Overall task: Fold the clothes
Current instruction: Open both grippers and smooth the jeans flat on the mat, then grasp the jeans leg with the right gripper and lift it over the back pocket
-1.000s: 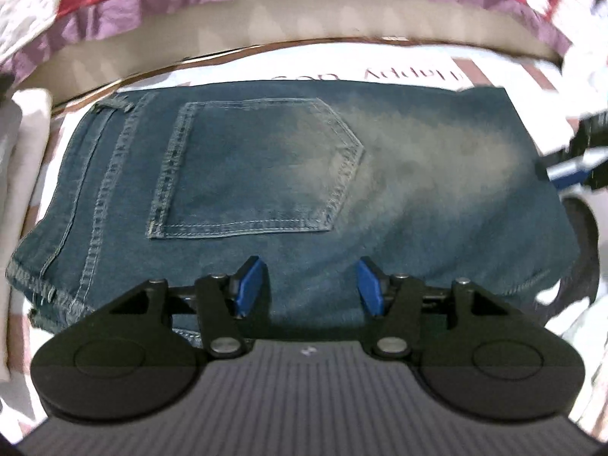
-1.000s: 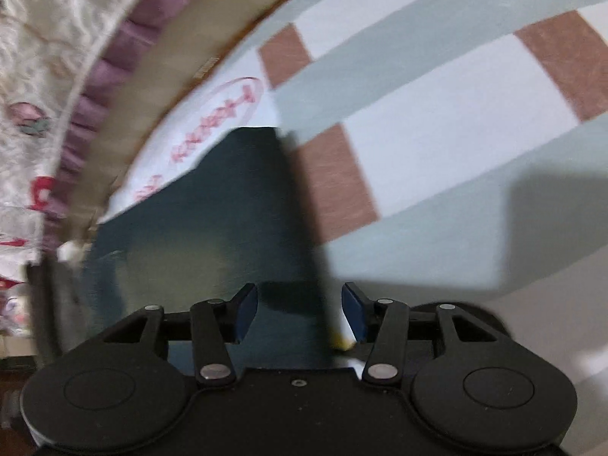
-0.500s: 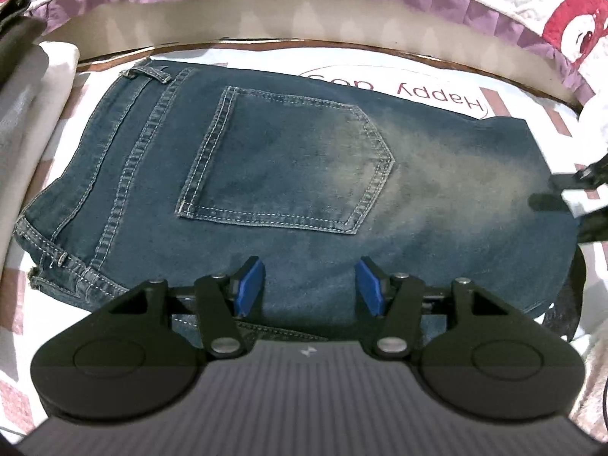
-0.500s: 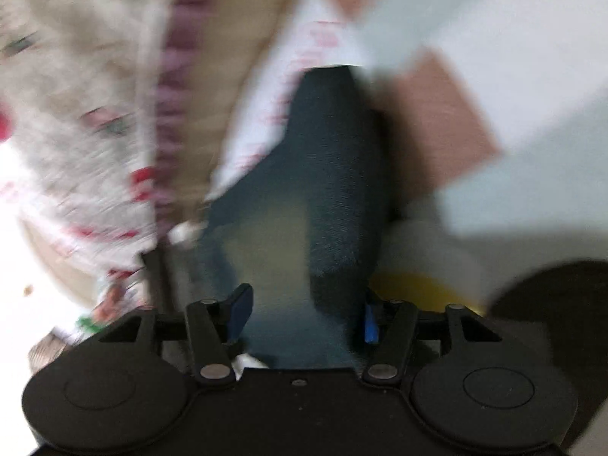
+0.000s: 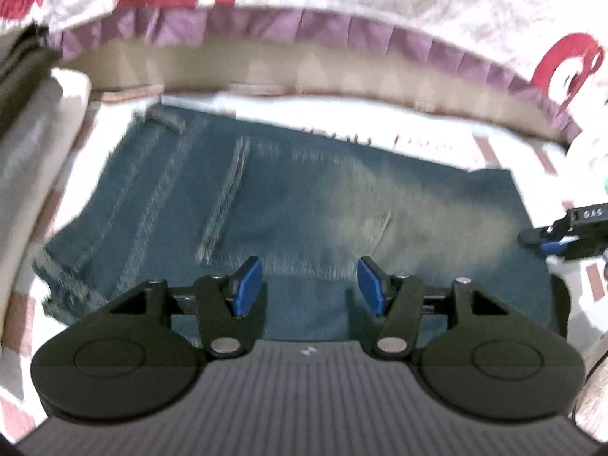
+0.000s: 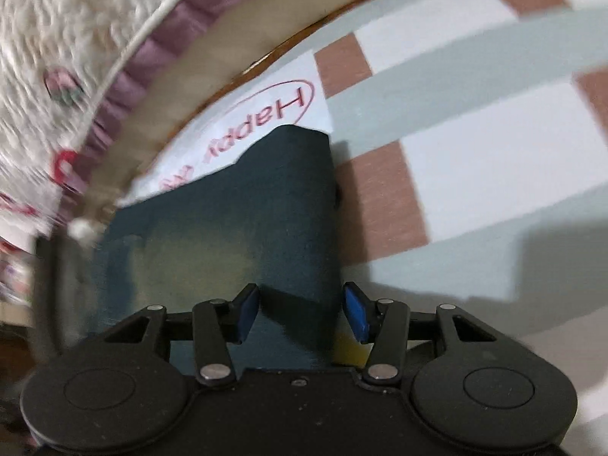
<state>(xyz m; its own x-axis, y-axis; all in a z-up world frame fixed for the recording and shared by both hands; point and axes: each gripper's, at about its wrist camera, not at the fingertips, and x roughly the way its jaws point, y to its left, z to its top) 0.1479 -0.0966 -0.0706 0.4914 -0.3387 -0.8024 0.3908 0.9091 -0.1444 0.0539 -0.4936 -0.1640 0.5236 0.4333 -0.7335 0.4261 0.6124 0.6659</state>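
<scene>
Denim jeans (image 5: 323, 220) lie folded flat on the checked sheet (image 6: 475, 144). Left hand-held gripper (image 5: 309, 288) hovers over them wide open; right hand-held gripper (image 6: 302, 313) gapes too, straddling their edge.

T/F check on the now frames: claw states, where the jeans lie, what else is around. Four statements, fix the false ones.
1. The left claw is open. True.
2. The right claw is shut on the jeans. False: its jaws stand apart, with the denim edge between them.
3. The jeans lie folded on a checked sheet. True.
4. A red towel lies on the jeans. False: nothing lies on the denim.
</scene>
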